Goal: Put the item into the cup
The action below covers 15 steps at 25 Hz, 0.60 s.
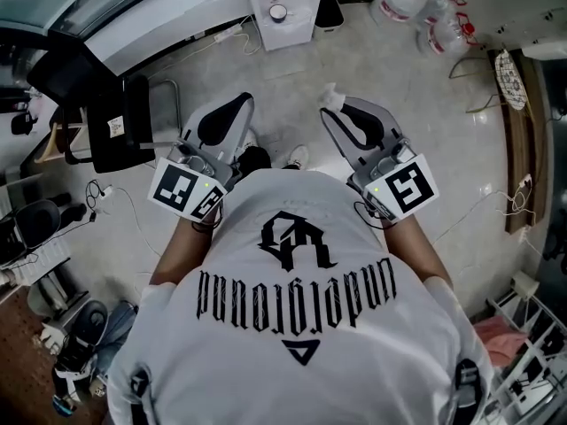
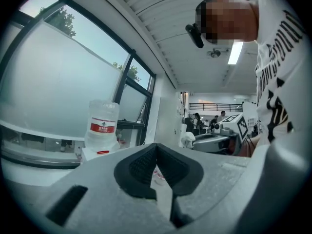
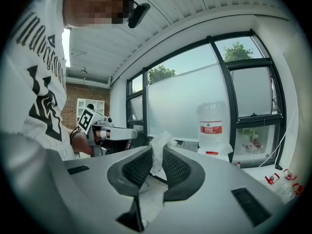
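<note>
I hold both grippers up in front of my chest, over the tiled floor. My right gripper (image 1: 331, 111) (image 3: 157, 152) is shut on a crumpled white item (image 3: 159, 145) (image 1: 331, 96), which sticks out past its dark pads; the same item (image 2: 187, 139) shows at that gripper's tip in the left gripper view. My left gripper (image 1: 241, 104) (image 2: 156, 149) is shut with nothing between its jaws. In the right gripper view the left gripper (image 3: 111, 132) shows level with the right one. I cannot make out a cup for certain in any view.
A white cabinet (image 1: 282, 23) with a small round thing (image 1: 278, 12) on top stands ahead by the window; a large water bottle (image 2: 103, 123) (image 3: 213, 126) sits on it. Black chair (image 1: 111, 127) at left, several empty water jugs (image 1: 425, 7) at far right.
</note>
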{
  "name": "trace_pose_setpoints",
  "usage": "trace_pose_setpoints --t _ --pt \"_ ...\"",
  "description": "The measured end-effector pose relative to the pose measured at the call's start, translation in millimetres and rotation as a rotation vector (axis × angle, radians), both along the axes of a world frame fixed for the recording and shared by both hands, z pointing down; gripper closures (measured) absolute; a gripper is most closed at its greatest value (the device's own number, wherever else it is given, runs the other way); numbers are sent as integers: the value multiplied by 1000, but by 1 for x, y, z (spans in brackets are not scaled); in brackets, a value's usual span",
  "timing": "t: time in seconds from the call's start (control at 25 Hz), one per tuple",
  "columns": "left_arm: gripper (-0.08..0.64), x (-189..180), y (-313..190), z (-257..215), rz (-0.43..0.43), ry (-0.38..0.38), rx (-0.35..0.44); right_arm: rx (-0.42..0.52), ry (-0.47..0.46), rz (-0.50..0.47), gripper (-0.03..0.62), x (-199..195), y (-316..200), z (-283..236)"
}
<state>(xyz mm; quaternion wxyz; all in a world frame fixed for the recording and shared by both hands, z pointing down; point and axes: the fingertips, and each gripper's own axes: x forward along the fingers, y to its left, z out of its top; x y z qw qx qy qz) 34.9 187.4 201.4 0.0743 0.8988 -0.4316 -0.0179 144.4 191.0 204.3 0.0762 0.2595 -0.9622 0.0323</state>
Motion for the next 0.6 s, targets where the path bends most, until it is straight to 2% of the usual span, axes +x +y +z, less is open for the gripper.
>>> trace_pose_setpoints --t 0.6 --pt "548 -14 -46 1 36 13 1 -5 16 28 526 -16 -41 4"
